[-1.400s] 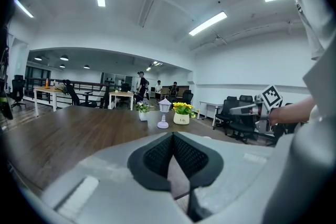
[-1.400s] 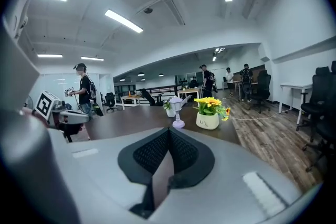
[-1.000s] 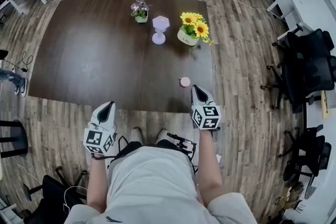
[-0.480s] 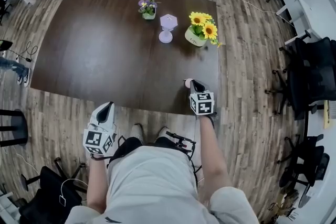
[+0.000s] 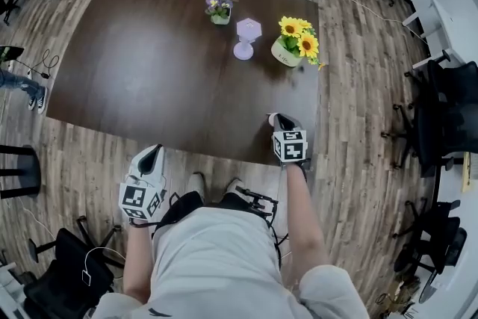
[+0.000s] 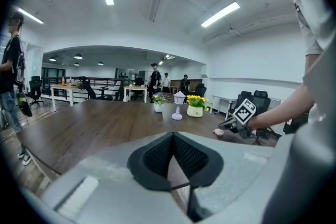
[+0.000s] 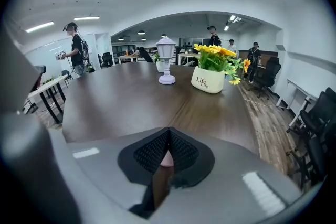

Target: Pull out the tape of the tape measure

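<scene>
The right gripper has its jaws closed on nothing, tips just beside the tape measure (small, pink) near the table's near right edge. The left gripper, closed and empty, hangs off the table.

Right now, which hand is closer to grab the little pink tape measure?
Right. The right gripper, fingers shut, sits right beside the pink tape measure on the table; the left gripper is back off the table's edge.

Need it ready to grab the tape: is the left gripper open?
No, the left gripper view shows the left gripper closed, jaws meeting with nothing between them.
</scene>
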A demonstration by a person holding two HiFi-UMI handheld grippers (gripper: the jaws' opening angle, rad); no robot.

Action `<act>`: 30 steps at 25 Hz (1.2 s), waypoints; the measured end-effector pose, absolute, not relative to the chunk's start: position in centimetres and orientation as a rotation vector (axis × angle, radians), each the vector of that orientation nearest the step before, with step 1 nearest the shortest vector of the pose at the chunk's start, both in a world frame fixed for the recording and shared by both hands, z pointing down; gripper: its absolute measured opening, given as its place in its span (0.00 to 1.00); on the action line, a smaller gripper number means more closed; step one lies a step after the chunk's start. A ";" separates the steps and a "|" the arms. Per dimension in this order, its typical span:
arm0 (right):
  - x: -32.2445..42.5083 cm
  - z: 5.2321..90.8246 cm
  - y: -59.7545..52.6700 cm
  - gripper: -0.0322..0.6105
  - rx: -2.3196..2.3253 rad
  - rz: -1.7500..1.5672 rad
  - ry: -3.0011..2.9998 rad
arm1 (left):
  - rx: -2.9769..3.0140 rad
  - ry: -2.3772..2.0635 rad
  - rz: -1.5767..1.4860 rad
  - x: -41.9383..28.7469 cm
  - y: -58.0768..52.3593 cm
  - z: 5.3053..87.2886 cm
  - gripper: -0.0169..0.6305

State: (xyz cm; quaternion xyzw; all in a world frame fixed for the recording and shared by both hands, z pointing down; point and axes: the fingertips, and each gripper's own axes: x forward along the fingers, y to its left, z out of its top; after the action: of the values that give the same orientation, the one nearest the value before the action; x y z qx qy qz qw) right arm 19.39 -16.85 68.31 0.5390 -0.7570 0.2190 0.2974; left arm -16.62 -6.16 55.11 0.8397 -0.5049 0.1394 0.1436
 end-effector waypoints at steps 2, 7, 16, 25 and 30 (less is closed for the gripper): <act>19.5 68.5 -16.8 0.05 1.431 0.587 -2.010 | 2.421 -1.451 0.406 -16.5 -6.1 55.2 0.04; 19.8 68.8 -16.6 0.05 1.435 0.537 -1.982 | 2.422 -1.440 0.414 -16.4 -5.9 55.4 0.04; 18.1 69.4 -15.5 0.56 1.296 0.598 -2.080 | 2.412 -1.446 0.419 -16.9 -5.6 55.6 0.04; 17.5 71.3 -15.5 0.56 1.221 0.617 -2.062 | 2.404 -1.445 0.433 -16.9 -5.2 55.8 0.04; 17.5 71.1 -15.4 0.39 1.193 0.550 -2.085 | 2.398 -1.434 0.434 -16.4 -4.8 56.2 0.04</act>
State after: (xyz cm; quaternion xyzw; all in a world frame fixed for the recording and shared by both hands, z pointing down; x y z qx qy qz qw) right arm 17.48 -15.43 71.07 0.4565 -0.7980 0.2107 0.3323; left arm -16.43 -4.83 56.18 0.8377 -0.5009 0.1517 0.1563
